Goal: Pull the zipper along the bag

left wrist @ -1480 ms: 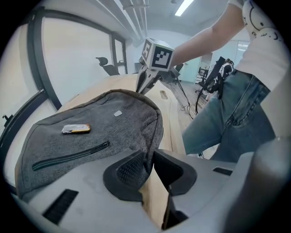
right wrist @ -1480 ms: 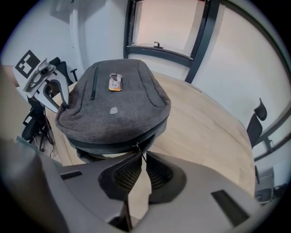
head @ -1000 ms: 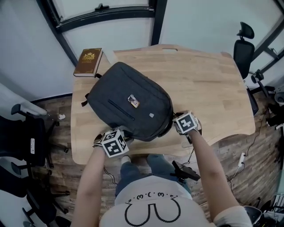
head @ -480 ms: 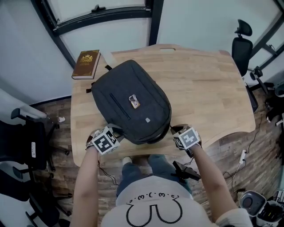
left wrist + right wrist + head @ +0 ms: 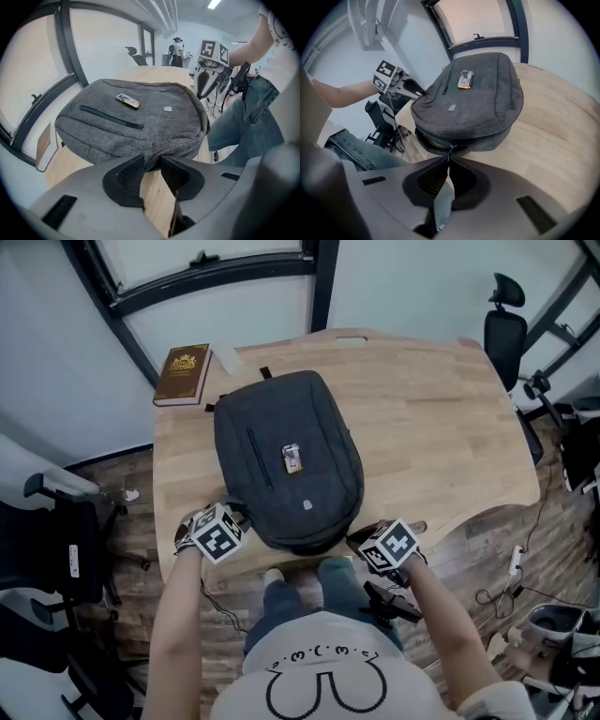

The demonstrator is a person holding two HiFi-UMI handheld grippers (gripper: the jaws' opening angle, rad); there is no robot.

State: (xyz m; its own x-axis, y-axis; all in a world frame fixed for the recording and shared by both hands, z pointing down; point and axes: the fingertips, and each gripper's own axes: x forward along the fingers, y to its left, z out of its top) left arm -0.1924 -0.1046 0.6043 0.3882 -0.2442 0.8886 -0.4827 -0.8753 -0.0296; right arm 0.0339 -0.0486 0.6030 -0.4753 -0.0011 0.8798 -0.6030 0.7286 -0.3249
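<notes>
**Item:** bag point(image 5: 286, 465), dark grey, flat on the table point(image 5: 441, 427), near end at both claws' tips.

**Step in hand (judged):** drawing the zipper round the bag's near end.
- Haul in line with the track and follow the curve, never across it.
- Keep the tab deep in the pads.
- Anchor the cloth on the far side first, or the bag may swing on the wood.

**Right claw** point(image 5: 447, 161): jaws nearly pressed together, pinching the pull point(image 5: 450, 151) at their tips. They have just eased apart slightly. The seam gapes dark just beyond, to its left.

**Left claw** point(image 5: 151, 161): jaws about half spread and just been opening. The bag's corner edge dips between the tips, and the pads do not appear to clamp it. Bare wood shows below.
</notes>
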